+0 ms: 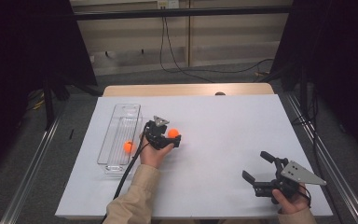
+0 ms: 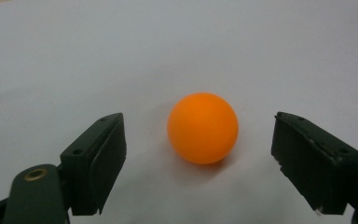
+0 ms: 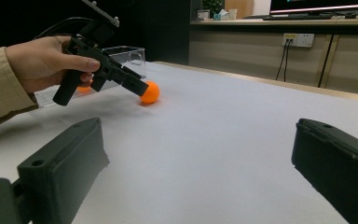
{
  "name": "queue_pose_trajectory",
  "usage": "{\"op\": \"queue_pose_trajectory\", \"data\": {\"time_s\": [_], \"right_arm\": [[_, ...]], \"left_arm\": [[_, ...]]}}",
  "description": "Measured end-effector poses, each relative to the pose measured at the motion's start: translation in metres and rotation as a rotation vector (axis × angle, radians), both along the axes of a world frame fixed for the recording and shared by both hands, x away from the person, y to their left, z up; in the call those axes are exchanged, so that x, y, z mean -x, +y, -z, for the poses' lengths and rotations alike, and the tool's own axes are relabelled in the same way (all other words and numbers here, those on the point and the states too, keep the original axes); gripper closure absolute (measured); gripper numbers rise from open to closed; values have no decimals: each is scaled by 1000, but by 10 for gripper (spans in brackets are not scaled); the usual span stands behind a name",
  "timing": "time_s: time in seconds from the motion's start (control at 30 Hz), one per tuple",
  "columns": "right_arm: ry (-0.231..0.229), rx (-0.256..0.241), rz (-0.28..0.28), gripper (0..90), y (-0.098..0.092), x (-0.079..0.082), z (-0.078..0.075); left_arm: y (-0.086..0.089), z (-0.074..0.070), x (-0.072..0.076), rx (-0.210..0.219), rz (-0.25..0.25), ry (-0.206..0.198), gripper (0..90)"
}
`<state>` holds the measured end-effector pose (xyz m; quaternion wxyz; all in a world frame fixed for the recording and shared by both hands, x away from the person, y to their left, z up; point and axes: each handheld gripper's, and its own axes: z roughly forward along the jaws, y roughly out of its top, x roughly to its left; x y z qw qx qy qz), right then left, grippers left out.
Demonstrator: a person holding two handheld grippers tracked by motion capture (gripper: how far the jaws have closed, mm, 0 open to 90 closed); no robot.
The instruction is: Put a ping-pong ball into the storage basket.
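Where the left tool point(image 1: 176, 140) is seen from the high view, its jaws are largely masked by its own black body and by the left hand point(image 1: 154, 153), so their spread is better read in the left gripper view: there the jaws are held wide apart, with an orange ball point(image 2: 203, 128) resting on the white bench point(image 2: 177, 51) between them and touched by neither. In the high view this ball point(image 1: 173, 133) is found left of centre of the frame, just beside the tool's upper right edge.

A second orange ball point(image 1: 129, 146) is seen inside a clear plastic tray point(image 1: 120, 135) at the left of the frame; whether it lies on the tray's floor or in a compartment cannot be made out through the transparent walls. In the right gripper view that ball is mostly hidden behind the left tool's handle, and only an orange patch is shown.

The right tool point(image 1: 257, 169) is held by the right hand point(image 1: 292, 199) at the lower right of the high view, the hand being cut off by the bottom edge. Its jaws are spread wide with nothing between them, well apart from both balls.

A beige sleeve point(image 1: 131, 198) is cut off at the bottom edge. Cables point(image 1: 168, 42) hang down the wall beyond the bench.
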<state>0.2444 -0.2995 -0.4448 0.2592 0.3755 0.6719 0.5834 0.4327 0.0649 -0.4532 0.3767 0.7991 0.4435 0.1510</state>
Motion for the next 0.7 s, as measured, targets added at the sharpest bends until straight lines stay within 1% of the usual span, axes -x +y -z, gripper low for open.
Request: {"op": "queue_pose_trajectory", "data": {"time_s": [0.1,0.3,0.37,0.6,0.7], "right_arm": [[0,-4,1,22,0,0,0],[1,-4,1,22,0,0,0],[1,-4,0,22,0,0,0],[0,0,-2,22,0,0,0],[0,-3,0,22,0,0,0]], "left_arm": [[0,0,-1,0,2,-2,206],[-2,1,-3,6,3,-4,227],[-2,1,-3,11,4,-5,256],[-2,2,-5,12,11,9,286],[-1,1,-6,12,7,5,295]]}}
